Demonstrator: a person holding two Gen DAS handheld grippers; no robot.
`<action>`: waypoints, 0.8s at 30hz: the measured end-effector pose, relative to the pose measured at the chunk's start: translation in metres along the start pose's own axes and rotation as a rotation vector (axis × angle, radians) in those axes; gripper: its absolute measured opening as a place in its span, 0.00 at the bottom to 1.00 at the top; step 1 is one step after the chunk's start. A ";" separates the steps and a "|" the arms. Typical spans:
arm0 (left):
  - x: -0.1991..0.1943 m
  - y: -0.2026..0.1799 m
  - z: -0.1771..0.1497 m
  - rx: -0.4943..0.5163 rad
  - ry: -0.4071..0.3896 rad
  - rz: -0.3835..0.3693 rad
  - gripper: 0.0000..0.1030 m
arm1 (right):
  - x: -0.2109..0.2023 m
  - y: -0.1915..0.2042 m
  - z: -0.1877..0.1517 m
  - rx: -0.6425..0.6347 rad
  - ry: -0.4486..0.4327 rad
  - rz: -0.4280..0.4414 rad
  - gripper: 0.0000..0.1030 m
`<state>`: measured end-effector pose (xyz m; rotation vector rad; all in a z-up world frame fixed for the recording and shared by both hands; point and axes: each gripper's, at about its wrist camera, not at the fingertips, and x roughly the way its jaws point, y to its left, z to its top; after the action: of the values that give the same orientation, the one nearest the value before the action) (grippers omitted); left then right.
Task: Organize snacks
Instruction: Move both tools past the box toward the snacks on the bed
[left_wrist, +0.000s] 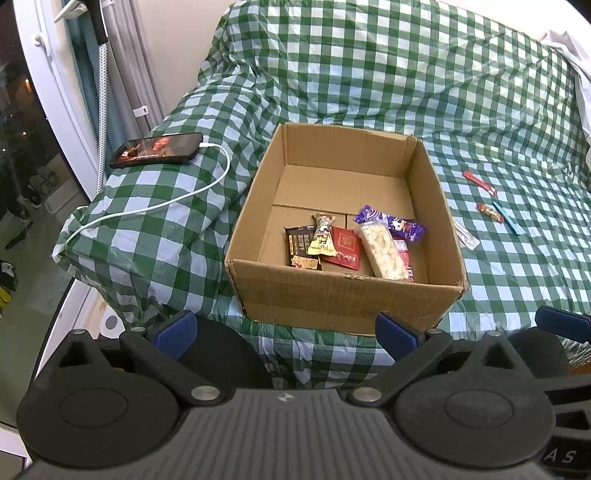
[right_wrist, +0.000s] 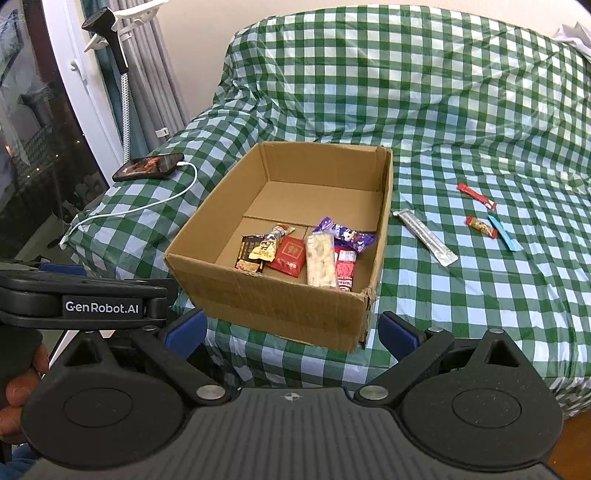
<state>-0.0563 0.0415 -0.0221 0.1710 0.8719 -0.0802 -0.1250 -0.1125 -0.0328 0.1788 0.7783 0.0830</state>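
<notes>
A bed (right_wrist: 461, 122) under a green-and-white checked cover is filling the scene, with a curtained window standing at the far left. A cardboard box (right_wrist: 280, 302) is sitting open near the bed's near edge, and several snacks are lying in its near half — a long pale rice bar (right_wrist: 320, 260), a red packet (right_wrist: 289, 255), a purple wrapper (right_wrist: 345, 233) and a dark brown one (right_wrist: 248, 248) among them. Four more snacks are waiting on the cover to the right of the box: a silver stick (right_wrist: 426, 236) nearest it, then a red bar (right_wrist: 476, 195), a small red candy (right_wrist: 481, 226) and a blue strip (right_wrist: 505, 238) (these last two are lying just beside each other). A phone (left_wrist: 157, 149) is charging at the far left on a white cable (left_wrist: 155, 206). The left tool (left_wrist: 286, 330) and the right tool (right_wrist: 291, 330) are both hovering before the box, jaws spread wide and holding nothing.
</notes>
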 end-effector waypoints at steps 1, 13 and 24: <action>0.002 -0.001 0.000 0.004 0.005 0.002 1.00 | 0.001 -0.001 0.000 0.004 0.004 0.001 0.96; 0.018 -0.018 0.008 0.044 0.038 0.009 1.00 | 0.019 -0.021 -0.002 0.066 0.044 0.013 0.97; 0.033 -0.049 0.032 0.067 0.090 -0.018 1.00 | 0.027 -0.057 0.000 0.152 0.037 -0.010 0.97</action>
<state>-0.0185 -0.0127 -0.0329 0.2309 0.9616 -0.1197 -0.1053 -0.1649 -0.0624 0.3183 0.8227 0.0178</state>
